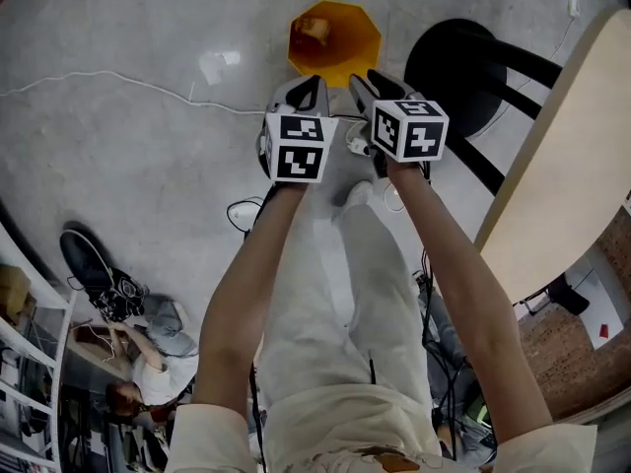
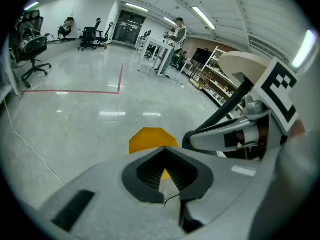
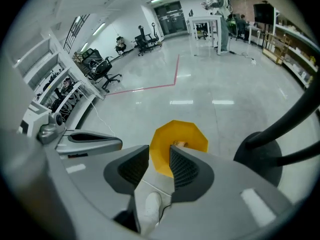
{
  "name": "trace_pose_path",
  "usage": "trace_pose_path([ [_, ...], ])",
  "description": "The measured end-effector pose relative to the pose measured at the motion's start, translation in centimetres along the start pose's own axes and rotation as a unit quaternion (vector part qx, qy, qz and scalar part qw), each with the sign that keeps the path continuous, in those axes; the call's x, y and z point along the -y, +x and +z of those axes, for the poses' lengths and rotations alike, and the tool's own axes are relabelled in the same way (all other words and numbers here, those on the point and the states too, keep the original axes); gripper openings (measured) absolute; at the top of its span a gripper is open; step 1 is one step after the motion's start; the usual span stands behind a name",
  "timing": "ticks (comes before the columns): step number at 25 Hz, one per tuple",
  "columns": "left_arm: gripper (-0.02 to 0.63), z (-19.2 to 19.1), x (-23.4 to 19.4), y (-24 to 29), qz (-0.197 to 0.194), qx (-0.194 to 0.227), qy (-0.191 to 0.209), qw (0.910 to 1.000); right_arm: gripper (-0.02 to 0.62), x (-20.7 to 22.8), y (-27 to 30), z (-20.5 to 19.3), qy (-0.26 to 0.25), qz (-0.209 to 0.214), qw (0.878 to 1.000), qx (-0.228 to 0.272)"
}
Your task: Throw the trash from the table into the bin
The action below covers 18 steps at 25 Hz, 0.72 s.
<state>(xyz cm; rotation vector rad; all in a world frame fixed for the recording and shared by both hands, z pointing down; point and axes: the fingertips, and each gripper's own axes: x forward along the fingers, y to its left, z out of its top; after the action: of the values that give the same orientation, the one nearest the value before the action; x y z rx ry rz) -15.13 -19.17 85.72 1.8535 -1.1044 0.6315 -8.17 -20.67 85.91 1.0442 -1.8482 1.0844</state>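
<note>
A yellow bin (image 1: 335, 39) stands on the grey floor just beyond both grippers, with a brownish piece of trash (image 1: 315, 30) inside it. My left gripper (image 1: 308, 87) hangs above the bin's near rim; in the left gripper view its jaws (image 2: 165, 149) meet at the tips, shut and empty, with the bin (image 2: 150, 138) behind them. My right gripper (image 1: 371, 81) is beside it on the right. In the right gripper view its jaws (image 3: 159, 151) stand apart with nothing between them, and the bin (image 3: 181, 136) and the trash (image 3: 179, 144) show through the gap.
A pale round table (image 1: 562, 136) curves along the right edge, with a black round base (image 1: 449, 57) and dark legs next to the bin. A white cable (image 1: 128, 85) crosses the floor on the left. Shelves and clutter (image 1: 39, 363) fill the lower left.
</note>
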Motion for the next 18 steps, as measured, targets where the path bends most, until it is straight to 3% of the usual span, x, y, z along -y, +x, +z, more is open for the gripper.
trace_pose_path([
  [3, 0.006, 1.8, 1.0, -1.9, 0.006, 0.014, 0.01, 0.9998, 0.123, -1.3, -3.2, 1.6, -0.015, 0.003, 0.999, 0.028],
  [10, 0.006, 4.7, 3.8, -7.7, 0.038, 0.06, -0.012, 0.9974, 0.065, -4.1, -10.5, 2.3, -0.019, 0.027, 0.997, 0.065],
  [14, 0.006, 5.5, 6.9, -12.8, 0.048, 0.08, -0.024, 0.9954, 0.017, -5.5, -15.8, 2.8, -0.014, 0.033, 0.996, 0.088],
  [18, 0.006, 5.5, 10.9, -18.4, 0.043, 0.098, -0.013, 0.9942, 0.008, -7.7, -22.0, 3.5, -0.017, 0.054, 0.991, 0.123],
])
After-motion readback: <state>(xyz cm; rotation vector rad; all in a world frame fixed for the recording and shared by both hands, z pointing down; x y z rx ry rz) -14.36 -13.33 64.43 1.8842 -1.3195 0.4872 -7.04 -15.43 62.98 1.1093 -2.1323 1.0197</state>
